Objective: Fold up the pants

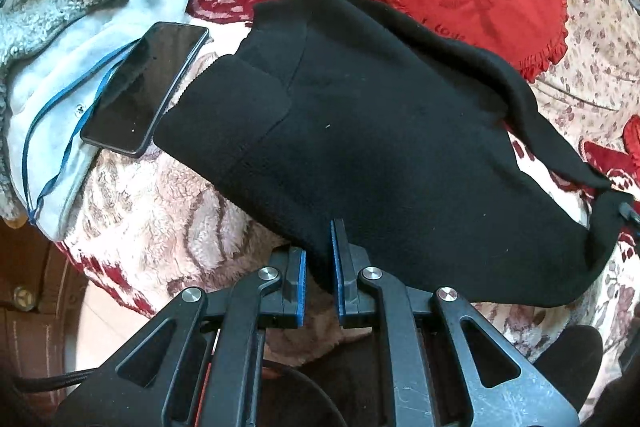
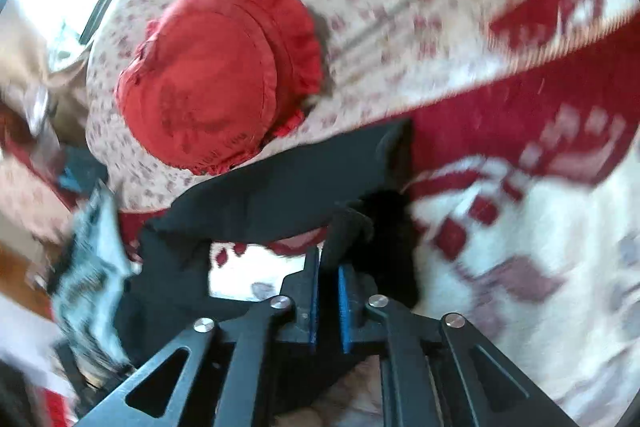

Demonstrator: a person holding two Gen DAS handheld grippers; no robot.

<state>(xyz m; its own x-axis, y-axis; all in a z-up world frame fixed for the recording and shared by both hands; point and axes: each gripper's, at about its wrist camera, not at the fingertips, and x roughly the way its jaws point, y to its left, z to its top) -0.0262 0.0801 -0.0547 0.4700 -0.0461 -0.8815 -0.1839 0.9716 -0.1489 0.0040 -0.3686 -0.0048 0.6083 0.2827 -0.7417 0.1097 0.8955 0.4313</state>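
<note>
Both grippers are clamped on the black fleece pants (image 1: 360,131) spread over the patterned red-and-cream blanket (image 1: 168,227), left gripper (image 1: 319,259) at the near edge, right gripper (image 2: 328,267) pinching a bunched end, which could slip free.

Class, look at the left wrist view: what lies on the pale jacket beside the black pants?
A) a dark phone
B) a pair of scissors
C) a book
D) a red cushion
A: a dark phone rests on the pale jacket, left of the pants.
</note>
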